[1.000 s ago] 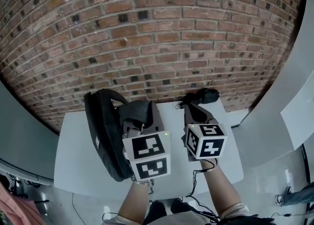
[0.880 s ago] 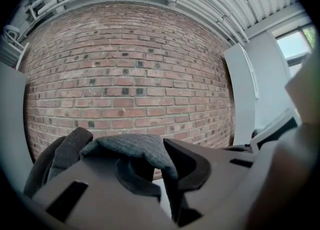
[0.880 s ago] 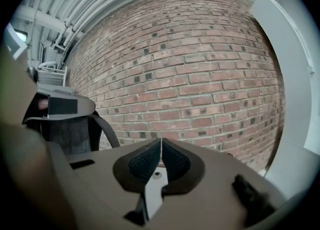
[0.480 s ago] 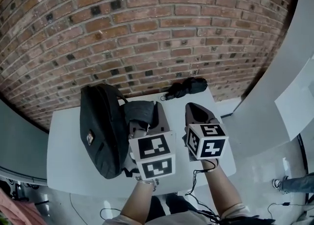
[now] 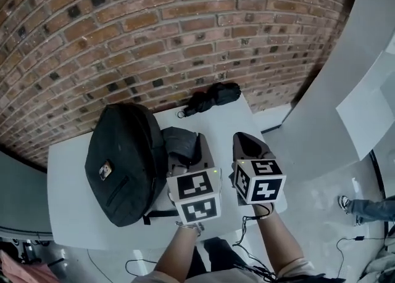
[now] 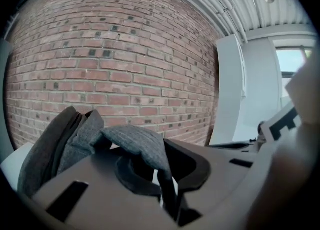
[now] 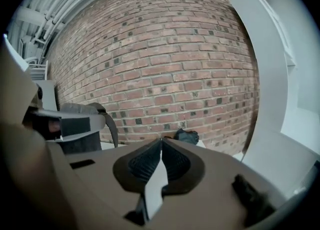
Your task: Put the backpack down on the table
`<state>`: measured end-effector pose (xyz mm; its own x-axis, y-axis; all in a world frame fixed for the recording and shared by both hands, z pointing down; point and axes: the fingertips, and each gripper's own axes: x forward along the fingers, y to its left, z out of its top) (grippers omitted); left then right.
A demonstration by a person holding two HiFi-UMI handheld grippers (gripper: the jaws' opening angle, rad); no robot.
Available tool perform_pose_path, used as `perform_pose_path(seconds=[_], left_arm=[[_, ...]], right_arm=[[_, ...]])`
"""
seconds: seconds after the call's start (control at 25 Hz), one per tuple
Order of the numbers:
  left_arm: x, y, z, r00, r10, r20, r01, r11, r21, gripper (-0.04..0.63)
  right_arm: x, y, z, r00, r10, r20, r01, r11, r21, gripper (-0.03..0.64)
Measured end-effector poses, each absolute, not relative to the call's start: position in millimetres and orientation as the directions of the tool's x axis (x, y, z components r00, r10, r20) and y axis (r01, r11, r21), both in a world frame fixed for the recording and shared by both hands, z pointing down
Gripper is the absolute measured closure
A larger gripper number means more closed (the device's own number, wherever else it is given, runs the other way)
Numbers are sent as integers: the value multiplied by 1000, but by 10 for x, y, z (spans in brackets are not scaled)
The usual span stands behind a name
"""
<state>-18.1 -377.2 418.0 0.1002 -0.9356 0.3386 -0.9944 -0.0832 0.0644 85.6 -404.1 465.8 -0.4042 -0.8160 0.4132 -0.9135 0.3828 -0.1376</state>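
The black backpack lies on the white table at its left, front face up. My left gripper is shut on the backpack's grey padded strap, just right of the bag. In the left gripper view that strap drapes over the jaws and runs down between them, with the bag's body at the left. My right gripper hovers over the table's right part, jaws shut with nothing in them.
A folded black umbrella lies at the table's far edge by the brick wall; the right gripper view shows the umbrella ahead. A white panel stands right of the table. Cables hang by the near edge.
The backpack has tipped from standing edge-on to lying flat with its front face up. Both grippers have come down and closer to the table. The left grip on the strap is unchanged.
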Motion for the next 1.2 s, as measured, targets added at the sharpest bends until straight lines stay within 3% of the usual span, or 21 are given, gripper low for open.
perform_pose_path(seconds=[0.44,1.2], left_arm=[[374,-3779,5125,212,-871,443,-974,-152,167,558],[793,-3660,6177,275,-773,572,-960,-185,211,558]], right_arm=[[1317,-3978,5414,-346,-792,503,-938,311,-156,586],[1627,-3792,6260,-310,-742,594,-951,251,-183,586]])
